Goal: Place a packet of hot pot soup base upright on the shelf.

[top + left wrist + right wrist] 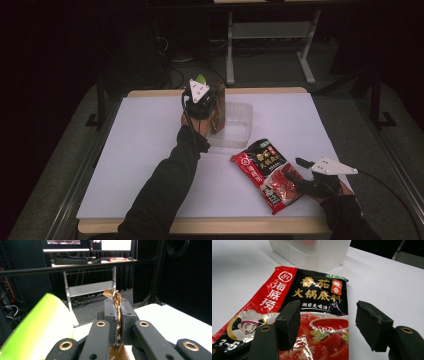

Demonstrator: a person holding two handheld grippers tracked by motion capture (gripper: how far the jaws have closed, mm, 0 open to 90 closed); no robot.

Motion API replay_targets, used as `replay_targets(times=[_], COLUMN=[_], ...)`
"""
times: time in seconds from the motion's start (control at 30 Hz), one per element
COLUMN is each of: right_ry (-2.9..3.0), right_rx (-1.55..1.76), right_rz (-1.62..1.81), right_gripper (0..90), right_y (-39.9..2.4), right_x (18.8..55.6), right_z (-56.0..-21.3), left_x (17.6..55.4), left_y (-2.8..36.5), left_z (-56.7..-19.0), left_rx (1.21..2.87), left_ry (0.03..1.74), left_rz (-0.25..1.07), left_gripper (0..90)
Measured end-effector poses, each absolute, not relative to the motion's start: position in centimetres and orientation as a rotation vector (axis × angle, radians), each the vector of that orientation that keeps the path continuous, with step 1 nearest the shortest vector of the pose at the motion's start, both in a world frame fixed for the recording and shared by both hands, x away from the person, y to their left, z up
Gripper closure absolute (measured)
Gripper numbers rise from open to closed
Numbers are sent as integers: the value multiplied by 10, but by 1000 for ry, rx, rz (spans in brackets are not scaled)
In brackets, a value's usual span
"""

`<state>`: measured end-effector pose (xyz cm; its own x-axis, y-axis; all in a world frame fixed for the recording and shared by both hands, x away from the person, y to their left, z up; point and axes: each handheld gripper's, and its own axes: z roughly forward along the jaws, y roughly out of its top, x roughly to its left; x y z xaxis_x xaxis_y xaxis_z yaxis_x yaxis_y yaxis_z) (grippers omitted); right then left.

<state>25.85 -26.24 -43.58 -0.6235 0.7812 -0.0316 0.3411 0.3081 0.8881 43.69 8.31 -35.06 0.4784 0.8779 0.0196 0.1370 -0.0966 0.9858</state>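
Clear plastic tub (pixel 235 125) at table (pixel 145 150) centre, contents unclear, with left gripper (pixel 202 100) at its 9 o'clock clamped tight on a crinkled gold foil packet (pixel 116 302), red-and-black hotpot soup-base pouch (pixel 267 172) lying at 5 o'clock, right gripper (pixel 305 172) spread wide over its corner.

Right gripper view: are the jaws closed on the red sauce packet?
No, the right gripper stands open above the sauce packet, both jaws apart and clear of it.
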Motion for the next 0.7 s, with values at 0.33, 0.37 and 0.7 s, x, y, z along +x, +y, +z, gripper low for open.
replay_targets(times=[0.33,0.37,0.7], right_ry=[2120,2121,2142], right_rx=[989,991,989], right_rz=[1259,1257,1242], right_gripper=[354,350,350], right_y=[-261,-261,-261], right_x=[259,259,260], right_z=[-436,-436,-437], left_x=[426,424,405], left_y=[92,94,115], left_z=[-364,-365,-371], left_rx=[1580,1584,1641], left_ry=[880,876,792], left_rz=[736,735,668], left_gripper=[809,793,613])
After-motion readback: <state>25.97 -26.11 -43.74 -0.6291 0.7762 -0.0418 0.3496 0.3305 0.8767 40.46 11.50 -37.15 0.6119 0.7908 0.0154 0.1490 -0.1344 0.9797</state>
